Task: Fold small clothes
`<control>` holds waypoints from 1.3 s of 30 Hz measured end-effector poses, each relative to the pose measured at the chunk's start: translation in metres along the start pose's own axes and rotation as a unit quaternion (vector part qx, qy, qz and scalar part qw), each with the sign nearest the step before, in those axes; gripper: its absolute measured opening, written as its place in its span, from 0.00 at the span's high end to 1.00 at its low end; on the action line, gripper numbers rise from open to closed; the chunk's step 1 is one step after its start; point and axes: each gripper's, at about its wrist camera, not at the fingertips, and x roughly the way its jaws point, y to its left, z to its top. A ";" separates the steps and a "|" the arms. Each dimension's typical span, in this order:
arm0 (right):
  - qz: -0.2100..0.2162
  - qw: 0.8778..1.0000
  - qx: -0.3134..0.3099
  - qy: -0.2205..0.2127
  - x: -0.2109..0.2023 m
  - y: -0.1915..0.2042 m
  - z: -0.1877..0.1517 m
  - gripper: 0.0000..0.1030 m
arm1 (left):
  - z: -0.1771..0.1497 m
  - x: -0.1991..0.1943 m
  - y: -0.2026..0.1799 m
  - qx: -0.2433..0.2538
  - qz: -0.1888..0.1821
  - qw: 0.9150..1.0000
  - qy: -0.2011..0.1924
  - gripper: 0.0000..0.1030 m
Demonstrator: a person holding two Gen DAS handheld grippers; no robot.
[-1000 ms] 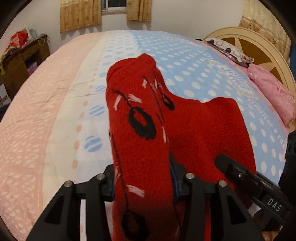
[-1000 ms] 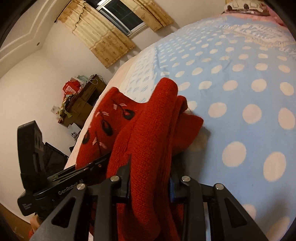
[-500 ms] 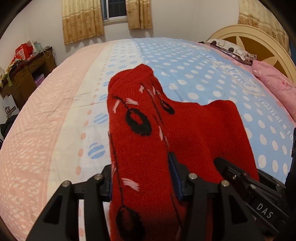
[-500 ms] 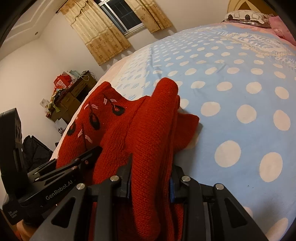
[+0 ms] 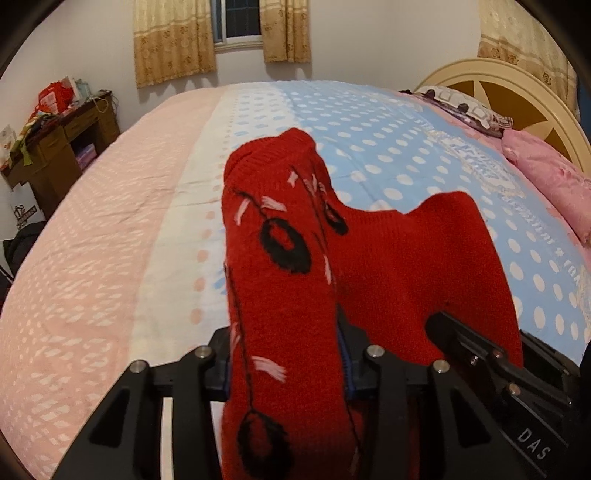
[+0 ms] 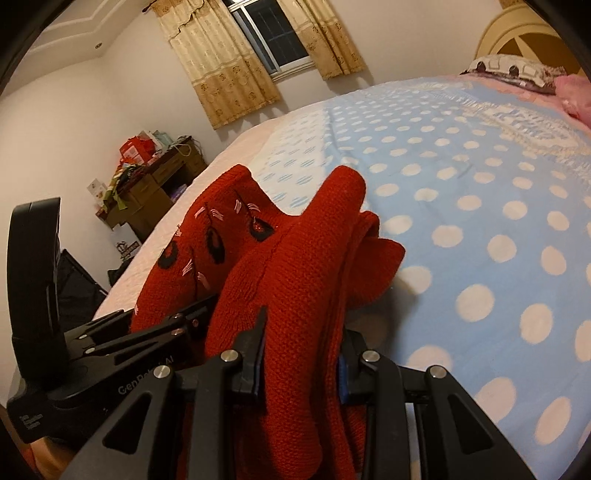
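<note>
1. Pinching the red knitted garment (image 5: 388,266), the left gripper (image 5: 284,365) has just tightened; the right gripper (image 6: 299,362) clamps another bunch.
2. It hangs over the dotted bedspread (image 5: 388,147).
3. Both edges should be carried level, then laid flat before release.

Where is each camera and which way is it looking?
Left wrist: on the left gripper, looking down its fingers across the bed to the window; the right gripper pokes in beside it.
Right wrist: on the right gripper, facing the blue dotted cover; the left gripper shows at left.
Both see the red sweater each gripper pinches, the curtains and the headboard.
</note>
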 end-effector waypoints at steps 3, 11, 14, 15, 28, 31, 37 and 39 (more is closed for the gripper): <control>0.011 1.000 -0.011 0.007 0.003 0.019 -0.004 0.71 | -0.003 -0.005 0.016 -0.014 0.007 1.000 -0.002 0.59; 0.047 0.998 -0.048 0.016 0.015 0.071 -0.008 0.71 | -0.013 -0.018 0.063 -0.057 0.031 0.998 -0.009 0.59; 0.060 0.996 -0.059 0.021 0.021 0.090 -0.009 0.71 | -0.015 -0.021 0.080 -0.070 0.044 0.996 -0.013 0.59; 0.064 0.996 -0.063 0.023 0.024 0.096 -0.010 0.71 | -0.016 -0.022 0.085 -0.075 0.047 0.996 -0.014 0.59; 0.117 0.986 -0.115 0.041 0.057 0.169 -0.005 0.71 | -0.019 -0.033 0.156 -0.135 0.097 0.985 -0.037 0.60; 0.139 0.981 -0.127 0.041 0.068 0.190 -0.004 0.71 | -0.016 -0.034 0.171 -0.146 0.118 0.981 -0.044 0.60; 0.183 0.970 -0.159 0.023 0.098 0.222 0.000 0.71 | -0.008 -0.026 0.201 -0.160 0.163 0.972 -0.058 0.60; 0.184 0.969 -0.166 0.017 0.115 0.230 0.000 0.71 | -0.007 -0.018 0.209 -0.161 0.172 0.970 -0.060 0.60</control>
